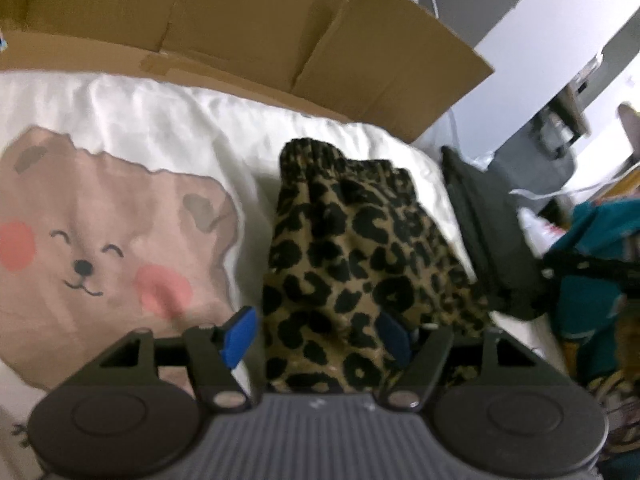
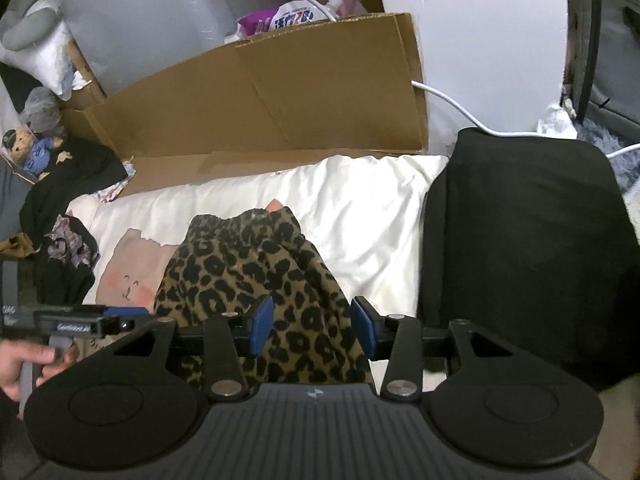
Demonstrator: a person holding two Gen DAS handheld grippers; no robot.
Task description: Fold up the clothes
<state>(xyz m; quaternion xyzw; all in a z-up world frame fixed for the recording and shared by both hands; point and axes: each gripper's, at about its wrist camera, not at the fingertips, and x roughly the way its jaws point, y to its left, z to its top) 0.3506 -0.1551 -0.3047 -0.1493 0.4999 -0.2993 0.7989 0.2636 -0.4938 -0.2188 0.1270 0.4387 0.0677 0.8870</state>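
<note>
A leopard-print garment [image 1: 352,264] lies bunched on a white bedsheet [image 1: 160,116] with a bear print [image 1: 92,248]. My left gripper [image 1: 320,336] is open, its blue pads either side of the garment's near part, the right pad partly under the fabric. In the right wrist view the same garment [image 2: 256,276] lies between the open pads of my right gripper [image 2: 312,328]. The left gripper [image 2: 92,320] shows at the left edge there, held by a hand.
A flattened cardboard box [image 2: 272,92] stands behind the bed. A folded black garment [image 2: 524,248] lies to the right on the sheet. Dark clothes [image 2: 68,208] and a small teddy [image 2: 32,148] sit at the left. A teal bag [image 1: 592,272] lies beyond the bed's right edge.
</note>
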